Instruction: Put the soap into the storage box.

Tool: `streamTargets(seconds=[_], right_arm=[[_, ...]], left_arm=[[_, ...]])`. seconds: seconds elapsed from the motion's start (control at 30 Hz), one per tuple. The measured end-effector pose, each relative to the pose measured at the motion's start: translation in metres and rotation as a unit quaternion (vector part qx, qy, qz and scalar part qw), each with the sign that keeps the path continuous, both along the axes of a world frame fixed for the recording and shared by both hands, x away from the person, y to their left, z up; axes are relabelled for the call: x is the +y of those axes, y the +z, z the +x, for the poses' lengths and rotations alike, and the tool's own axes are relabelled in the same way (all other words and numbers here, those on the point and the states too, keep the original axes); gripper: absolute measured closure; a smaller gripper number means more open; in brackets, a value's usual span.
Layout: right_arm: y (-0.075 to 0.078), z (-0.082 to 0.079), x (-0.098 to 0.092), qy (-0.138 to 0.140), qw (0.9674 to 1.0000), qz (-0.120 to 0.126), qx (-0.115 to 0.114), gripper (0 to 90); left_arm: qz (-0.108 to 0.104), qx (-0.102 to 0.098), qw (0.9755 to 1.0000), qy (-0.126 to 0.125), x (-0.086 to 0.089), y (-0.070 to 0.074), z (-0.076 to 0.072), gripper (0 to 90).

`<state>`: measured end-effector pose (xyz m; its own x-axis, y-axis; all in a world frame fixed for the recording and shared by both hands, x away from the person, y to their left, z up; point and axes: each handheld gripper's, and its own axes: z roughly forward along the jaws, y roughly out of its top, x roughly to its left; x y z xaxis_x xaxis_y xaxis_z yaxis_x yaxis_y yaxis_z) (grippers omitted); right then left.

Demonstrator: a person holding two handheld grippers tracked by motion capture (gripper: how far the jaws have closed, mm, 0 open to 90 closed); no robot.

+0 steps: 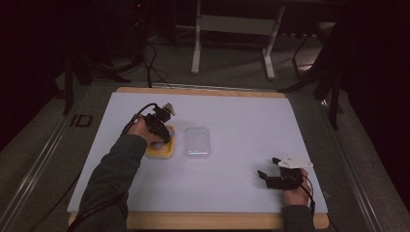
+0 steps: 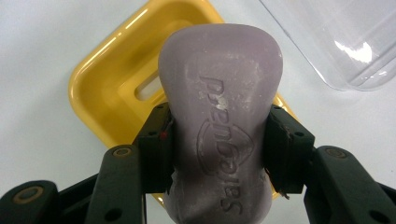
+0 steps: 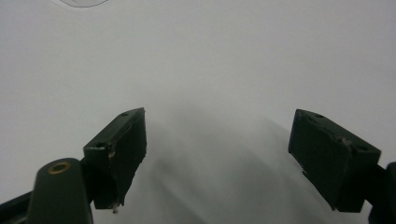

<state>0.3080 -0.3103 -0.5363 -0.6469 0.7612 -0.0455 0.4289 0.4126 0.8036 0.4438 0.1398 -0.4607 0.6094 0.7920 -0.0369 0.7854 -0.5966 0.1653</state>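
Note:
A lilac bar of soap [image 2: 219, 116] with embossed lettering is clamped between the jaws of my left gripper [image 2: 218, 149], held just above a yellow soap dish [image 2: 100, 88]. From the high view that left gripper [image 1: 162, 131] hovers over the yellow dish [image 1: 160, 152] at the table's left middle. A clear plastic lid [image 1: 197, 142] lies right of the dish, its corner also in the left gripper view as the clear lid [image 2: 345, 42]. My right gripper [image 1: 270, 167] rests low near the front right, jaws wide apart over bare white surface; the right gripper [image 3: 217, 154] holds nothing.
The white table top [image 1: 241, 121] has a wooden edge at front and back. Beyond the far edge stand a white table frame [image 1: 232, 29] and cables on the dark floor.

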Motion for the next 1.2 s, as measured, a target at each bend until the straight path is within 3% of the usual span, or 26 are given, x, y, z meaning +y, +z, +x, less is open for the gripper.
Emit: streamTargets(seconds=[0.53,1.2], right_arm=[[0.000,0.000,0.000,0.000,1.0000,0.001,0.000,19.0],[0.000,0.000,0.000,0.000,1.0000,-0.002,-0.001,19.0]], left_arm=[[-0.005,0.006,0.9997,0.023,0.007,-0.010,0.004,49.7],[-0.015,0.010,0.9994,0.029,0.008,-0.012,0.005,48.5]])
